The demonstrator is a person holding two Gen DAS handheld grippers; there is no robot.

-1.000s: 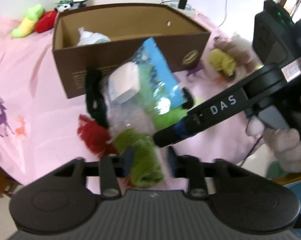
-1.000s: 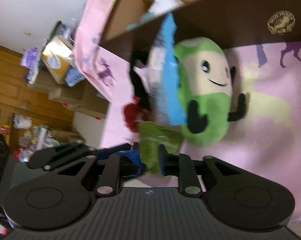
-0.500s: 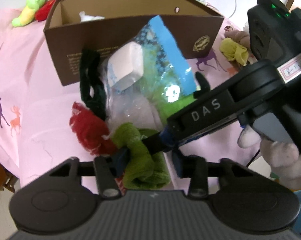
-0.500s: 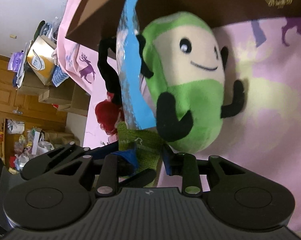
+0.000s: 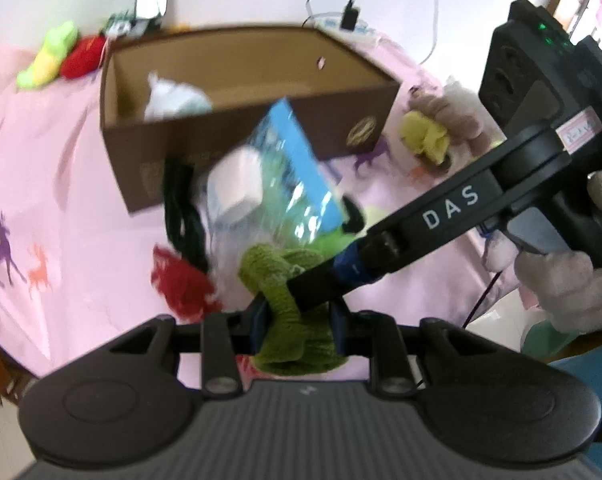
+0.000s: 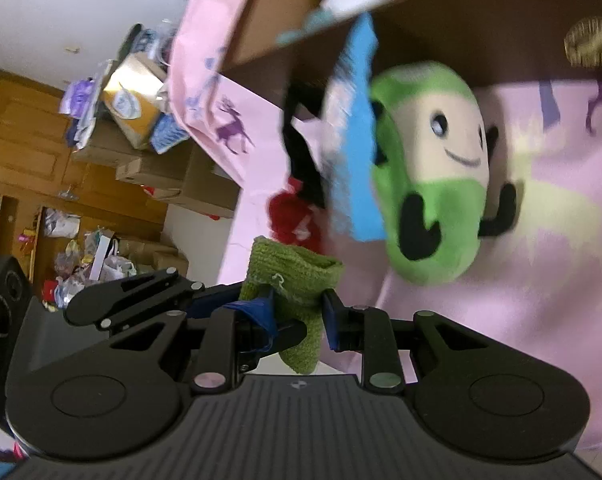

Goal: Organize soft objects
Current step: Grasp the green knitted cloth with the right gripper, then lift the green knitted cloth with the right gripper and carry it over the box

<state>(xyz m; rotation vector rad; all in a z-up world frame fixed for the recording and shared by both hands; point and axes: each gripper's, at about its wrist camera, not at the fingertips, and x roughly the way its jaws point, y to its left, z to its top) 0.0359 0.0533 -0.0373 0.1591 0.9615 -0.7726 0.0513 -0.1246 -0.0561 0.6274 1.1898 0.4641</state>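
Two grippers meet on one green knitted cloth (image 5: 297, 320) at the near edge of the pink sheet (image 5: 61, 184). The left gripper (image 5: 297, 320) is closing, its blue pads already pressed against the cloth's sides. The right gripper (image 6: 297, 316), coming in from the right in a gloved hand (image 5: 561, 276), is closing too, with the same cloth (image 6: 297, 292) pinched between its fingers. Behind the cloth, from left to right, lie a red woolly piece (image 5: 181, 280), a black cord (image 5: 181, 216), a clear packet with a blue card (image 5: 277, 184) and a green plush toy (image 6: 433, 176). Beyond them stands an open cardboard box (image 5: 261, 92) with something white inside.
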